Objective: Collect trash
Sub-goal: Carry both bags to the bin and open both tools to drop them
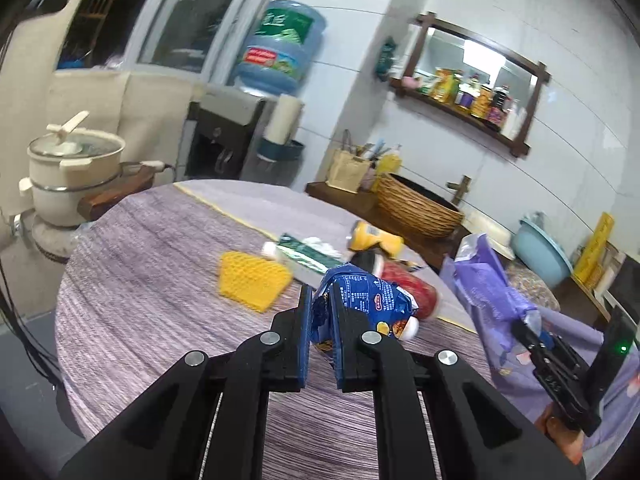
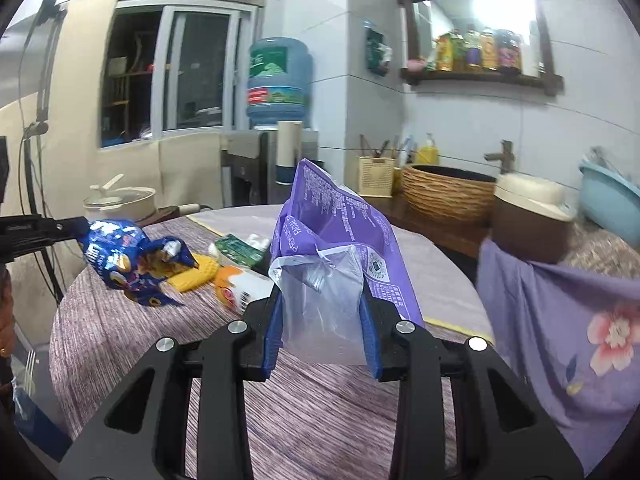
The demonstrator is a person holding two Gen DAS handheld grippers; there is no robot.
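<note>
My left gripper (image 1: 321, 316) is shut on a crumpled blue snack wrapper (image 1: 368, 296) and holds it above the round table (image 1: 160, 300). It also shows in the right wrist view (image 2: 132, 260), held at the far left. My right gripper (image 2: 322, 312) is shut on a purple plastic bag (image 2: 340, 236) with a clear lower part, held upright over the table; the bag also shows in the left wrist view (image 1: 488, 280). On the table lie a yellow foam net (image 1: 252, 280), a green-white tube (image 1: 304, 254), a yellow bottle (image 1: 374, 238) and a red can (image 1: 412, 288).
A cream pot (image 1: 72, 164) stands left of the table. A water dispenser (image 1: 276, 48) stands behind. A woven basket (image 1: 416, 208), a utensil holder (image 1: 348, 168) and a blue basin (image 1: 540, 252) sit on the counter at right. A purple floral cloth (image 2: 568, 320) hangs at right.
</note>
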